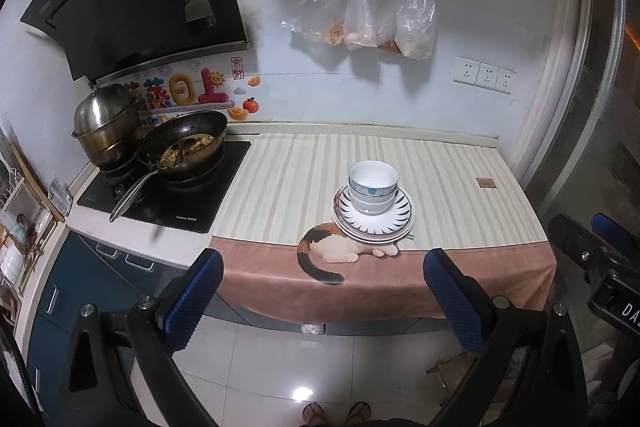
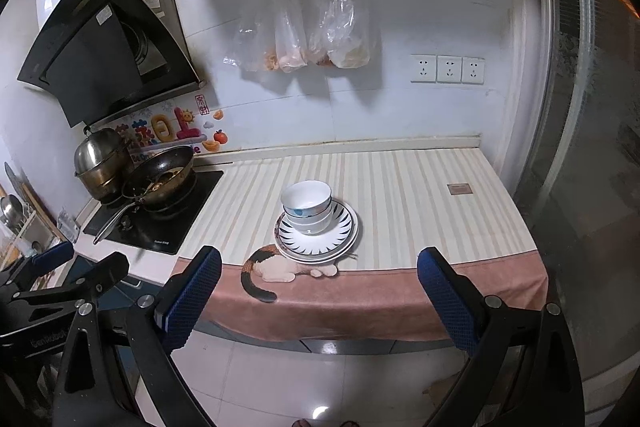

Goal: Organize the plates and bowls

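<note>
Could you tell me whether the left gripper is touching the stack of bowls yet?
Apart. The left wrist view shows the left gripper open over the floor, short of the counter, while the bowls sit farther back on the plates.

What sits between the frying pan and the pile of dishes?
Nothing: only bare striped cloth separates the frying pan from the stacked bowls and plates, seen in both views.

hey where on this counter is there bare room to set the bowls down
Bare striped cloth lies right of the plate stack, out to the small brown patch, and left of it up to the stove. The stove is crowded with a pan and pot.
</note>
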A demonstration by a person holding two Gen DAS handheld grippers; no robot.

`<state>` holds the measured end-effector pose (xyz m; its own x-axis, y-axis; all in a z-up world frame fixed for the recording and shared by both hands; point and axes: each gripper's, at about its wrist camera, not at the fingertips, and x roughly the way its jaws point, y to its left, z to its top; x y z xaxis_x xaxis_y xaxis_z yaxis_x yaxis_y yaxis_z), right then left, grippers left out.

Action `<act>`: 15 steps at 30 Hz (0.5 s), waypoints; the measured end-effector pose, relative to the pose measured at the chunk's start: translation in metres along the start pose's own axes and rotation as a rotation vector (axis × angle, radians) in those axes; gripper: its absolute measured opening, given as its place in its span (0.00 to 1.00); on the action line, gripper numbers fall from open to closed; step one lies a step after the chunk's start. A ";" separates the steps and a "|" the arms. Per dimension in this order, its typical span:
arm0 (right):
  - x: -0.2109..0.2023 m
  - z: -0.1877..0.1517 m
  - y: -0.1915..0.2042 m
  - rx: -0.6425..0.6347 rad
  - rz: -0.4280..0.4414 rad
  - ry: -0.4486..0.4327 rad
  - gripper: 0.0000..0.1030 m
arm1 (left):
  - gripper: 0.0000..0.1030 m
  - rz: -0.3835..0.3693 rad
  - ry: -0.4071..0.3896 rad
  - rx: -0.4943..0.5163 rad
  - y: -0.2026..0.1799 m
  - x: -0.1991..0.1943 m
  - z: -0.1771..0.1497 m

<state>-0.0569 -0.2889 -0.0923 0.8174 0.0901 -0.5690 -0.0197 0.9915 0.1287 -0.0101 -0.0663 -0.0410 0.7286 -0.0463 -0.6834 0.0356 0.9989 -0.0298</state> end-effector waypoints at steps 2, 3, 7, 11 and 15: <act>-0.003 -0.003 0.003 0.004 -0.001 0.001 0.98 | 1.00 -0.003 0.003 -0.001 0.003 -0.001 -0.001; -0.003 -0.002 0.003 0.003 0.001 0.003 0.98 | 1.00 -0.007 0.002 -0.003 0.004 -0.002 -0.002; -0.009 -0.006 0.008 -0.001 0.001 0.003 0.98 | 1.00 -0.009 0.004 -0.006 0.006 -0.003 -0.003; -0.013 -0.010 0.011 0.003 0.001 0.005 0.98 | 1.00 -0.008 0.000 -0.005 0.007 -0.005 -0.004; -0.014 -0.011 0.011 0.003 0.002 0.004 0.98 | 1.00 -0.008 -0.001 -0.006 0.007 -0.007 -0.005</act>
<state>-0.0745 -0.2787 -0.0920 0.8151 0.0928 -0.5719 -0.0197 0.9910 0.1328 -0.0185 -0.0593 -0.0402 0.7288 -0.0540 -0.6826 0.0369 0.9985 -0.0397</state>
